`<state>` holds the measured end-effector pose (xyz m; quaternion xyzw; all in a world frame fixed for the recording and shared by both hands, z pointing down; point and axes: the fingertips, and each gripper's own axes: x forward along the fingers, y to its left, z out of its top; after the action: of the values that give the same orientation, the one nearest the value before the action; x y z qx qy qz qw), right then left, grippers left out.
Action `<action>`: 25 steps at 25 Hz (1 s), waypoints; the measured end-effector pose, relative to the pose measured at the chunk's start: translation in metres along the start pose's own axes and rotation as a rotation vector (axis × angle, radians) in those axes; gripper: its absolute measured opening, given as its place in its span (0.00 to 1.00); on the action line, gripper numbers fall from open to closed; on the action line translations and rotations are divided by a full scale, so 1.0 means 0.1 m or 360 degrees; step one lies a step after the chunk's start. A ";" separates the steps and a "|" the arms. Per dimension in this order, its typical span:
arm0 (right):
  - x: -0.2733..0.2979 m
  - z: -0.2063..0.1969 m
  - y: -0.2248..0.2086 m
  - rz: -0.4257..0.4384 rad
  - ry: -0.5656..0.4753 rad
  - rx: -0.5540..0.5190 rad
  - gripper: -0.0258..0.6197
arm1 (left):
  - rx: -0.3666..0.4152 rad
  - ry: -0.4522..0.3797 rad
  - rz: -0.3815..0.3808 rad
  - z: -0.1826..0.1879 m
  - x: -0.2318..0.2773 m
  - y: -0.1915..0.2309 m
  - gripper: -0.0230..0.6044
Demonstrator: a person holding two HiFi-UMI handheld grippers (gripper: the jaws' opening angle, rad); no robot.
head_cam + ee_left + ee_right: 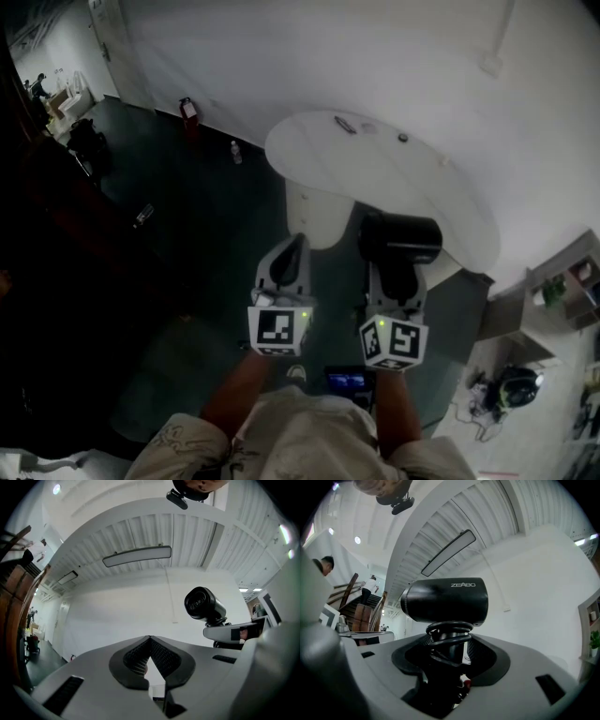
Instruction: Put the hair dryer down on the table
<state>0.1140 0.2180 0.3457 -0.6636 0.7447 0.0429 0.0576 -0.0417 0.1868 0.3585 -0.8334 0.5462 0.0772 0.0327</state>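
- The right tongs (394,274) are clenched on the handle of the black hair dryer (399,240). The cord (449,634) is coiled round that handle just above the jaws.
- The dryer stands handle-down in the grip. Its barrel lies level and crosswise to the tongs, with one round end facing the left tongs (292,255).
- The left tongs are closed on nothing, their tips meeting. They are held just beside the right pair and at about the same reach, so they take no part in the carry.
- The white rounded surface (427,202) lies straight ahead of both tongs. In the head view the barrel overlaps its near edge, but I cannot tell whether the dryer is already over the top or short of it.
- The dryer is in the air, touching nothing but the right tongs.
- The right hand is the one to set it down, and the near right part of the surface looks bare.
- Two small dark items (345,124) sit well apart, towards the far rim.
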 end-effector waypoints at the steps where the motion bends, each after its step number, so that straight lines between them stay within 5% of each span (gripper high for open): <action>1: 0.05 -0.01 0.02 0.0003 -0.0003 -0.0003 0.42 | -0.0004 0.0001 0.0005 -0.01 0.03 0.05 0.03; 12: 0.71 -0.22 -0.05 0.0030 -0.0005 0.0005 0.42 | 0.0012 0.0016 0.0029 -0.21 0.58 0.33 0.03; 25: 1.97 -0.43 -0.73 0.0088 0.0036 0.0032 0.42 | 0.0019 0.0065 0.0059 -0.49 1.99 0.31 0.03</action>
<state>0.1629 0.0096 0.3607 -0.6425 0.7638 0.0294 0.0546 0.0127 -0.0125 0.3745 -0.8244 0.5625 0.0577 0.0251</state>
